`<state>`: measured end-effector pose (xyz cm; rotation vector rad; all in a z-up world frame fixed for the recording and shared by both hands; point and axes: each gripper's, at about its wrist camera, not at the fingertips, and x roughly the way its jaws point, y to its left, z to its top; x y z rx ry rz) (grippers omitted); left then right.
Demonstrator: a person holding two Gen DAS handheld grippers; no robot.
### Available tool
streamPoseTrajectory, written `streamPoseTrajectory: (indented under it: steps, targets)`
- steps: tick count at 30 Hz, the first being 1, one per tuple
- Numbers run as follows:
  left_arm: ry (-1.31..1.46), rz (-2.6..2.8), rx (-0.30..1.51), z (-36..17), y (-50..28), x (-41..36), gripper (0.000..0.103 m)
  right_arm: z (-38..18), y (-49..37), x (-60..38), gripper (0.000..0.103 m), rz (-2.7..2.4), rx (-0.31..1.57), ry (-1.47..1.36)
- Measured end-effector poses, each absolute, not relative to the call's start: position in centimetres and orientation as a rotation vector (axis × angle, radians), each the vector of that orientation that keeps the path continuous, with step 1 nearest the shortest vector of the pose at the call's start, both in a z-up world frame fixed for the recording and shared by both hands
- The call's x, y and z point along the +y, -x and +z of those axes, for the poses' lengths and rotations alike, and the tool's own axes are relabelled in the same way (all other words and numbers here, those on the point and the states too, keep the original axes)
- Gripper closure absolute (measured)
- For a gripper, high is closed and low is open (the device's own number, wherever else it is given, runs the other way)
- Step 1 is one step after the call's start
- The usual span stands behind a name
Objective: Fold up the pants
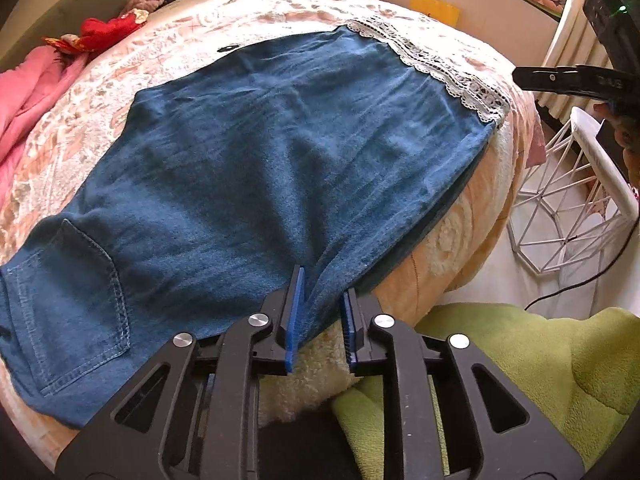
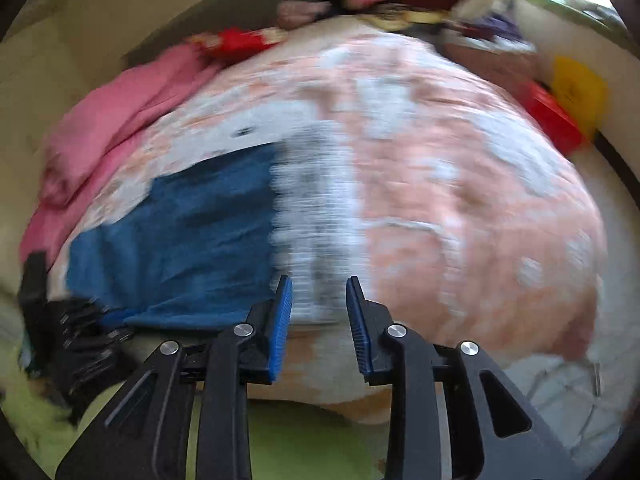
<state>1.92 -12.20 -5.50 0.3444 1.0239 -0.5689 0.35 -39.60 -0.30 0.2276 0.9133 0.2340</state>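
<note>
Over the bed (image 1: 280, 20), left claw (image 1: 322, 316) straddles the pants (image 1: 260, 152) edge unclosed; right claw (image 2: 320, 320) gapes

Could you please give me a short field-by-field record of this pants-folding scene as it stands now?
garment: blue denim pants, folded lengthwise, back pocket up
hem: white lace trim at the far end
surface: peach floral blanket on a bed
left gripper: open, fingers either side of the pants' near edge
right gripper: open, holding nothing, over the bed's near edge just past the lace hem
image quality: right wrist view motion-blurred
surroundings: pink bedding beside the blanket, white wire basket on the floor
</note>
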Motion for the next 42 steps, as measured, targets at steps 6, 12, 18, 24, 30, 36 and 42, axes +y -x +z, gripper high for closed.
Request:
streamPoseTrajectory:
  steps: [6, 12, 18, 24, 30, 36, 42]
  targets:
    - [-0.339, -0.583, 1.040, -5.6, -1.3, -12.2, 0.066, -2.7, -2.1, -32.0, 0.075, 0.439, 0.994, -0.048]
    - [-0.239, -0.589, 1.040, -4.2, -0.6, -9.8, 0.043, -6.0, -3.0, -30.9, 0.074, 0.415, 1.089, 0.028]
    - [-0.121, -0.387, 0.966, -1.3, -1.8, -3.3, 0.032, -4.7, -3.0, -31.7, 0.063, 0.433, 1.070, -0.014]
    - [-0.028, -0.164, 0.957, -0.7, -3.7, 3.0, 0.019, -3.7, -4.2, -32.3, 0.057, 0.424, 1.035, -0.044]
    - [-0.103, -0.001, 0.971, -1.0, -5.8, 4.6, 0.019, -3.5, -5.7, -31.3, 0.056, 0.445, 1.039, -0.043]
    - [-0.103, -0.100, 0.894, 1.7, -6.6, 3.8, 0.019, -4.4, -6.1, -30.5, 0.052, 0.444, 1.053, -0.046]
    - [-0.194, -0.256, 0.911, 0.9, -11.3, 0.6, 0.019, -4.5, -6.4, -29.6, 0.050, 0.442, 1.051, -0.026]
